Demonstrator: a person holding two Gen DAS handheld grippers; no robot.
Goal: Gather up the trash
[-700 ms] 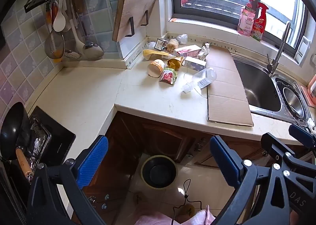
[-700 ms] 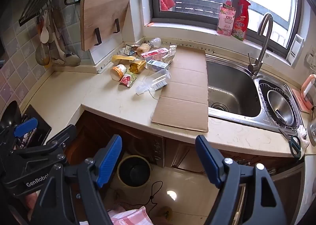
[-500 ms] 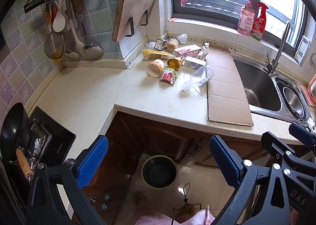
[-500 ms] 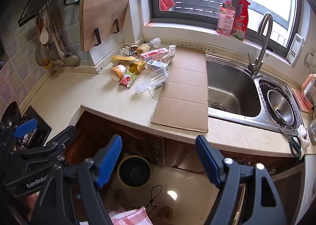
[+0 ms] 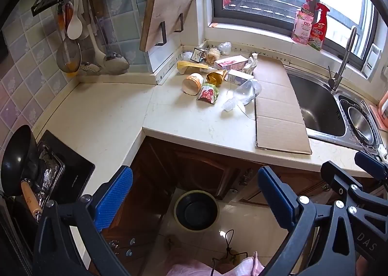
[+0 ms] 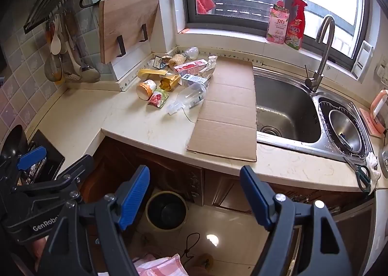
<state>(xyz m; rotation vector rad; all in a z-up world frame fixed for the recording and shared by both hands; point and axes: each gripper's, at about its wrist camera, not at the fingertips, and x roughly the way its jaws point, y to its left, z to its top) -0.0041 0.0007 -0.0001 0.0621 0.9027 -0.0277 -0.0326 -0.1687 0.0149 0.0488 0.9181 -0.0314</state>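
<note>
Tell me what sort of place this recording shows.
A home kitchen, most likely: a steel sink with a tap under a window, utensils hanging on a tiled wall, and a wok on a stove.

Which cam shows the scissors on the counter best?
Right wrist view. The scissors lie in full sight at the counter's right edge, beside the sink, handles toward the camera. In the left wrist view that corner sits behind the other gripper's frame, so no scissors can be made out.

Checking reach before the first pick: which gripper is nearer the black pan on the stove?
Left. The left gripper hangs open just beside the black pan, over the counter corner; the right gripper sits further along, below the cardboard sheet.
</note>
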